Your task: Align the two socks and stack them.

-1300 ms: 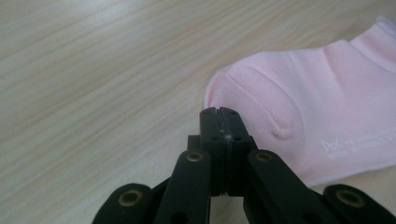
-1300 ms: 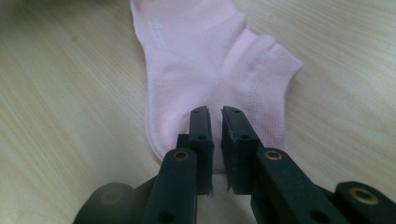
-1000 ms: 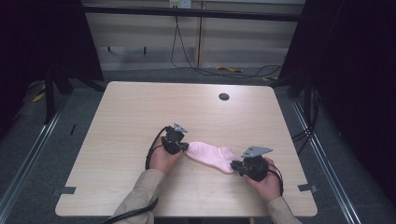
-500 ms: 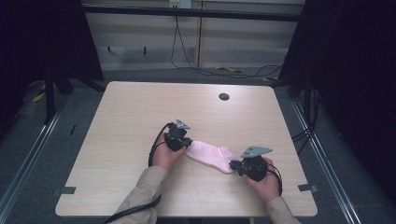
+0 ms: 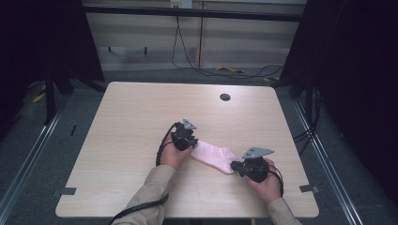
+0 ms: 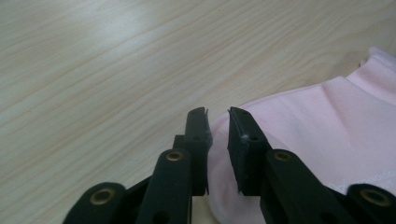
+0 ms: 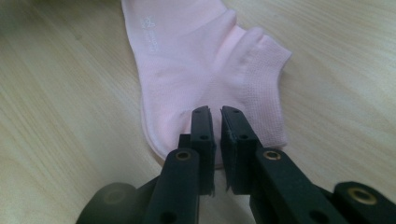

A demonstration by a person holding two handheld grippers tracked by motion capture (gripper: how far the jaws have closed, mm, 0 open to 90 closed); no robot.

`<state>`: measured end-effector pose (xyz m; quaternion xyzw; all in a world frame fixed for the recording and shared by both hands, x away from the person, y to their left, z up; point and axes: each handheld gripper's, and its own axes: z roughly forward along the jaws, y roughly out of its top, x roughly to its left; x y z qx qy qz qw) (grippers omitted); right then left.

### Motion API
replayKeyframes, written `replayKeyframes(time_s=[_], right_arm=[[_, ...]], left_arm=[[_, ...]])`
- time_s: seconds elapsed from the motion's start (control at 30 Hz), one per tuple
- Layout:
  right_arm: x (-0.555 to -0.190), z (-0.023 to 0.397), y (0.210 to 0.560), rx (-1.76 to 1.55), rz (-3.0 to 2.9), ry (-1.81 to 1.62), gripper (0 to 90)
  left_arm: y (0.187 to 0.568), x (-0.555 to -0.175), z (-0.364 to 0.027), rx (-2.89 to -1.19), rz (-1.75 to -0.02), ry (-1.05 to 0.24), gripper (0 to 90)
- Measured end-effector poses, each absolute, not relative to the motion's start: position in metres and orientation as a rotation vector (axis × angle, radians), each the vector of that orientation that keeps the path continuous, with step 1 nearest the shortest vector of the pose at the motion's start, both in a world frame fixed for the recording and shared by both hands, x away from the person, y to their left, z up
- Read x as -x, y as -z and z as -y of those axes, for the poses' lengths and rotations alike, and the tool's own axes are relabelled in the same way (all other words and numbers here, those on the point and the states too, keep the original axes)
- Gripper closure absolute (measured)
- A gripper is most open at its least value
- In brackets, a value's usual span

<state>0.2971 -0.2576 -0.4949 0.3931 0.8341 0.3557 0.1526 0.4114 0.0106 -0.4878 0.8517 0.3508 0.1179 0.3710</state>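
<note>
A pink ankle sock (image 5: 213,157) lies flat on the wooden table (image 5: 141,117), between my two grippers. My left gripper (image 5: 191,146) is at its left end. In the left gripper view the jaws (image 6: 218,112) stand a little apart over the sock's edge (image 6: 327,130); they have just been opening and do not press on it. My right gripper (image 5: 234,165) is at the sock's right end. In the right gripper view its jaws (image 7: 215,109) are closed to a thin slit on the heel of the sock (image 7: 196,60).
A dark round hole (image 5: 225,97) sits near the table's far edge. Two dark tape marks (image 5: 68,191) (image 5: 307,188) lie at the near corners. Cables trail over the floor behind the table.
The left gripper has edged slightly to the right at the sock's end. The right gripper and the sock have kept still.
</note>
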Motion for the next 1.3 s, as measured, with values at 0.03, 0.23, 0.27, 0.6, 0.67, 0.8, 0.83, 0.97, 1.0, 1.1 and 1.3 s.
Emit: replayKeyframes(time_s=[0.03, 0.23, 0.27, 0.6, 0.67, 0.8, 0.83, 0.97, 1.0, 1.1, 1.3], right_arm=[[-0.297, 0.258, 0.495, -1.121, -2.395, -1.02, 83.5], [-0.297, 0.257, 0.495, -1.128, -2.391, -1.02, 83.5], [-0.297, 0.257, 0.495, -1.129, -2.392, -1.02, 83.5], [-0.297, 0.258, 0.495, -1.129, -2.389, -1.025, 83.6], [-0.297, 0.258, 0.495, -1.131, -2.389, -1.027, 83.7], [-0.297, 0.258, 0.496, -1.131, -2.389, -1.032, 83.8], [-0.297, 0.258, 0.496, -1.13, -2.389, -1.032, 83.9], [-0.297, 0.258, 0.496, -1.13, -2.389, -1.032, 84.0], [-0.297, 0.258, 0.496, -1.134, -2.388, -1.034, 84.0], [-0.297, 0.259, 0.496, -1.132, -2.388, -1.041, 84.0], [-0.297, 0.258, 0.496, -1.135, -2.387, -1.037, 84.1]], left_arm=[[0.487, -0.412, -0.013, -2.185, -0.901, -0.308, 79.7], [0.488, -0.409, -0.023, -2.174, -0.912, -0.284, 81.0], [0.488, -0.408, -0.023, -2.175, -0.907, -0.28, 82.3], [0.497, -0.409, -0.018, -2.218, -0.88, -0.255, 89.2], [0.495, -0.409, -0.016, -2.234, -0.88, -0.254, 90.0], [0.488, -0.41, -0.016, -2.205, -0.894, -0.269, 90.0], [0.485, -0.41, -0.016, -2.2, -0.887, -0.273, 90.0], [0.482, -0.411, -0.015, -2.182, -0.891, -0.266, 90.0], [0.484, -0.411, -0.012, -2.192, -0.89, -0.255, 90.0], [0.488, -0.412, -0.012, -2.19, -0.888, -0.266, 90.0], [0.498, -0.414, -0.014, -2.192, -0.894, -0.243, 85.9]])
